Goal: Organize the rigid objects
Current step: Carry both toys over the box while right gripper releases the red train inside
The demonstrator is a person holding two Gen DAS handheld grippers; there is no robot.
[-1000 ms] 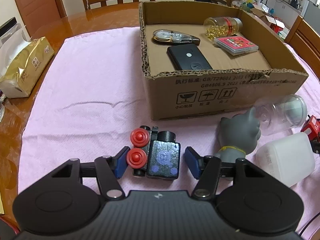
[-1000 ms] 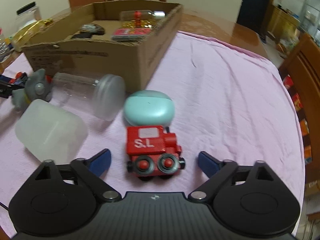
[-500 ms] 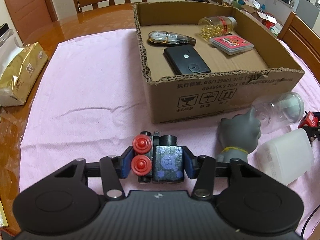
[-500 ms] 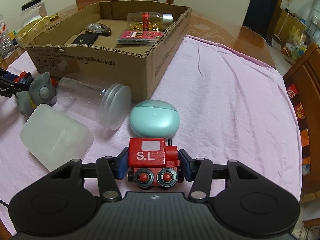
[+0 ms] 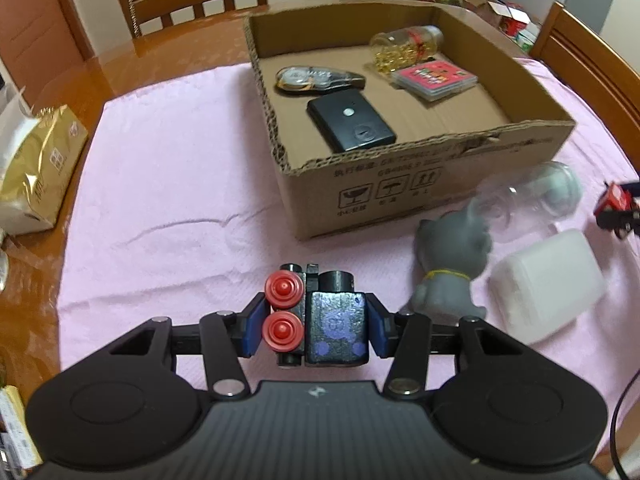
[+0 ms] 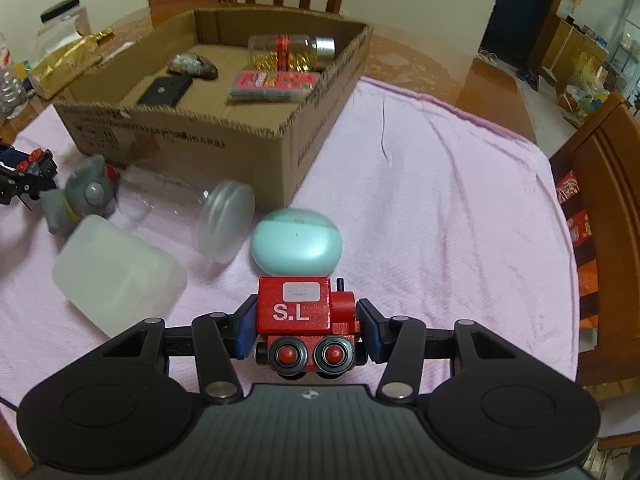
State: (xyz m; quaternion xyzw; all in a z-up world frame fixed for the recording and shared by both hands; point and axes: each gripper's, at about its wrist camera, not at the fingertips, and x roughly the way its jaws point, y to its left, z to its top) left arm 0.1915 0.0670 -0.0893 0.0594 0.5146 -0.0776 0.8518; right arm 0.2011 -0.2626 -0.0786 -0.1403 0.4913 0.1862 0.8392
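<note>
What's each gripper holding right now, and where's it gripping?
The left gripper clamps the dark blue toy train across its two ends. The right gripper clamps the red toy train across its two ends.

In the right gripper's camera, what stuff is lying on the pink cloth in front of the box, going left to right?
Gray cat toy → white plastic container → clear jar → mint green case.
</note>
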